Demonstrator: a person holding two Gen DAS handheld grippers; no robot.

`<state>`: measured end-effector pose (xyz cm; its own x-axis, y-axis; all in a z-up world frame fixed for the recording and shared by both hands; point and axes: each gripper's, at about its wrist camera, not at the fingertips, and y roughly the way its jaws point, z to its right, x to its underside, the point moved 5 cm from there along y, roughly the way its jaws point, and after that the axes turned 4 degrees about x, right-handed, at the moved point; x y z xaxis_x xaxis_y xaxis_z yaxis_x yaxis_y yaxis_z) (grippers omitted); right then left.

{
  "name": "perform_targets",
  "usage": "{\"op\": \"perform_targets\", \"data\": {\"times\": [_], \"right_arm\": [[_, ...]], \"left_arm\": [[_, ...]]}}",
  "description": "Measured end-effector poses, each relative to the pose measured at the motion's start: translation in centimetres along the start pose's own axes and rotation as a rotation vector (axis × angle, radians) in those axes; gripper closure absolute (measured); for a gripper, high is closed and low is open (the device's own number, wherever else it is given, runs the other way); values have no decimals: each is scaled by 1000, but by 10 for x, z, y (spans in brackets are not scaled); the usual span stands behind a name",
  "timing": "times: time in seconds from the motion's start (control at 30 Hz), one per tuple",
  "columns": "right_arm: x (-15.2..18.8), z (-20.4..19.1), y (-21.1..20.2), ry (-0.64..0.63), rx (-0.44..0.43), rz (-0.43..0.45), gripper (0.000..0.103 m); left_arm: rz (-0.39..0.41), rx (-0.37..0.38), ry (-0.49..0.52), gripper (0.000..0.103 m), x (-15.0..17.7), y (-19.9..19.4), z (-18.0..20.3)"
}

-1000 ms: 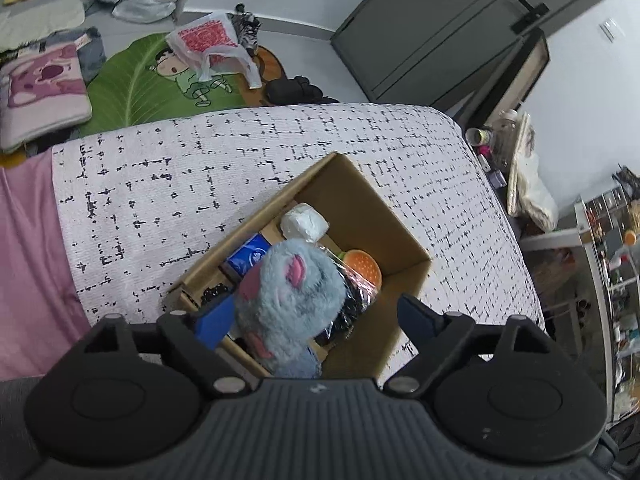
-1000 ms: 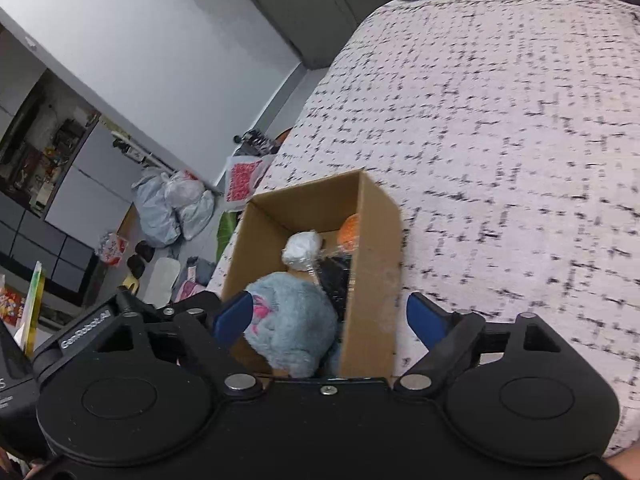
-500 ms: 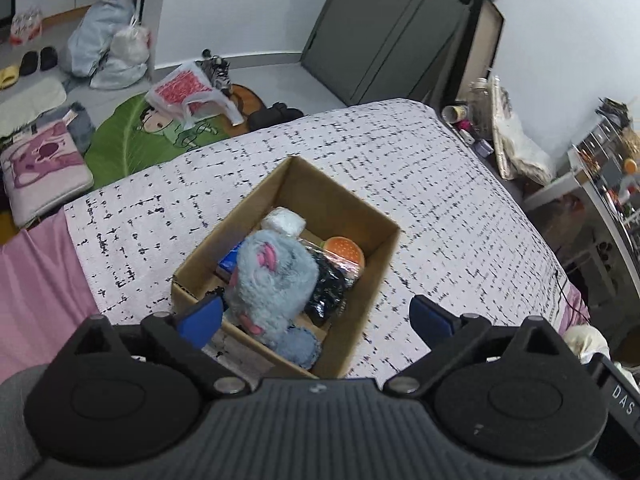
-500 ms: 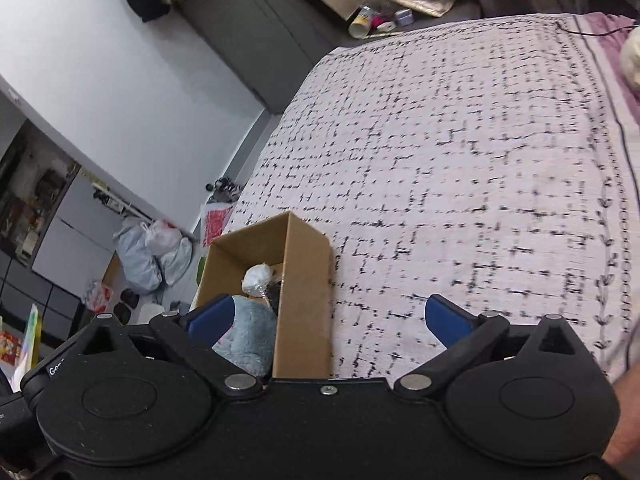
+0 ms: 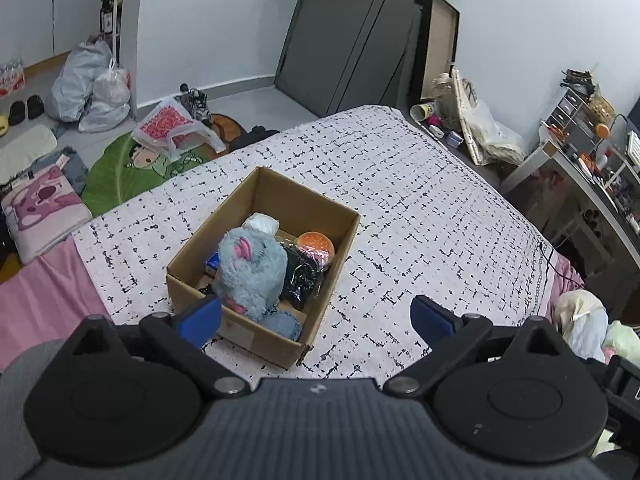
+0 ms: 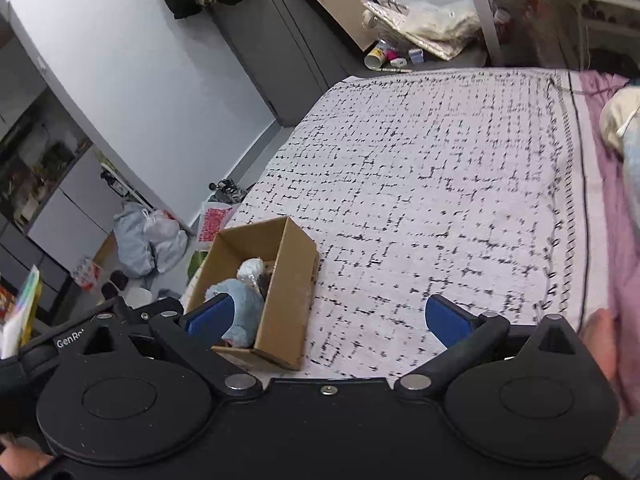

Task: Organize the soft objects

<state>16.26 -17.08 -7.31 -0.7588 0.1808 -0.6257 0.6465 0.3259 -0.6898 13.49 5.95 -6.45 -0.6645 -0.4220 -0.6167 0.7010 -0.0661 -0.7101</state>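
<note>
A cardboard box (image 5: 340, 240) stands on the black-and-white checked bedspread (image 5: 420, 208). In it lie a blue-grey plush toy (image 5: 250, 268), a white soft bundle (image 5: 262, 224), an orange burger-like toy (image 5: 315, 243) and a black wrapped item (image 5: 300, 276). My left gripper (image 5: 316, 316) is open and empty, held above and behind the box. My right gripper (image 6: 330, 318) is open and empty, to the right of the box (image 6: 286, 292), where the plush (image 6: 242, 312) shows too.
Pink sheet (image 5: 36, 304) borders the bedspread on the left. Bags (image 5: 92, 88), a green leaf mat (image 5: 120, 168) and shoes lie on the floor beyond. A cluttered desk (image 5: 592, 160) stands on the right. Soft items (image 5: 584, 320) lie at the bed's right edge.
Both grippers have pulled up and back from the box. The plush stays in the box. More of the bed and room is in view.
</note>
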Motion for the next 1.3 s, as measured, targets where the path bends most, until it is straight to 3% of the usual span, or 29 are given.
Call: {"op": "perform_targets", "data": {"times": [0.6, 1.3], "right_arm": [[7, 8, -44, -25, 37, 9, 0], [17, -9, -68, -144, 27, 15, 0]], "left_arm": [[25, -27, 168, 1, 7, -43, 25], [28, -40, 261, 1, 11, -70, 38]]}}
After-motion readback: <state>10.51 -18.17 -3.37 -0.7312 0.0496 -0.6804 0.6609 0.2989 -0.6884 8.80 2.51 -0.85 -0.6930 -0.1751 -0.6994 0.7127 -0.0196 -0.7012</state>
